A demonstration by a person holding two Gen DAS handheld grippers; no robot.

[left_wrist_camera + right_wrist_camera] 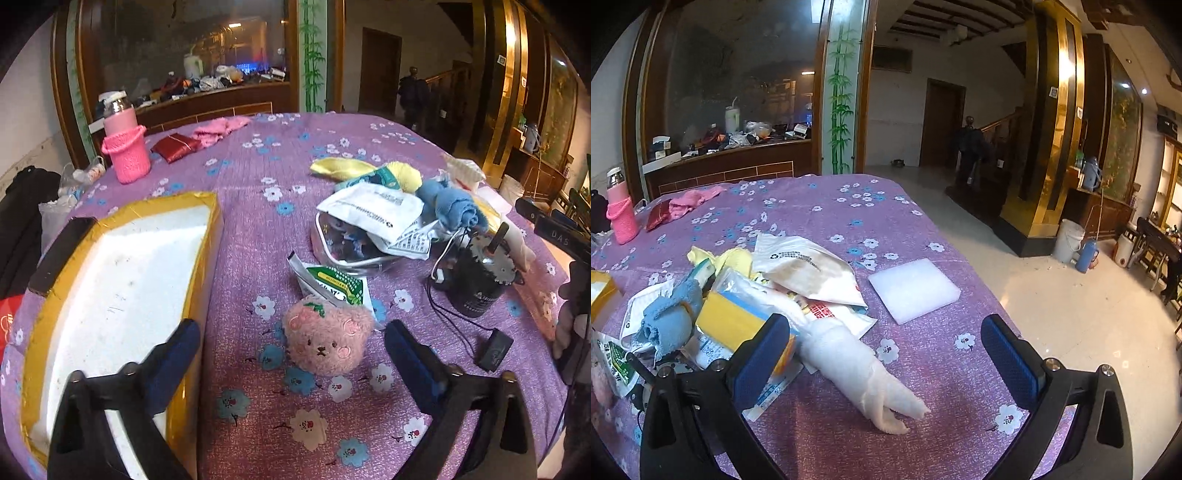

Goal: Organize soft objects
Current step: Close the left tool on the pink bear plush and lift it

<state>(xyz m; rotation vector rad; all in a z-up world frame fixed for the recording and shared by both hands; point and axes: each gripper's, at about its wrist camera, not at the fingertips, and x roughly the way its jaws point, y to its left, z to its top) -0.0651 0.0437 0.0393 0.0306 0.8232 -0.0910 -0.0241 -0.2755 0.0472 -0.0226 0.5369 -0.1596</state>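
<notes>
Both grippers, left and right, fingers apart, empty: left over pink bear plush, right over rolled white towel.

Dim warm indoor light, fisheye-warped edges

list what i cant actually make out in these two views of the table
- Clear pouch, left wrist view: its contents are covered by the white packets and glare.
- Foam box, left wrist view: its near corner is hidden behind the left gripper, which is open.
- Print on the green sachet, left wrist view: too small to read.
- Rolled white cloth, right wrist view: its far end runs under the bags. The right gripper is open.
</notes>
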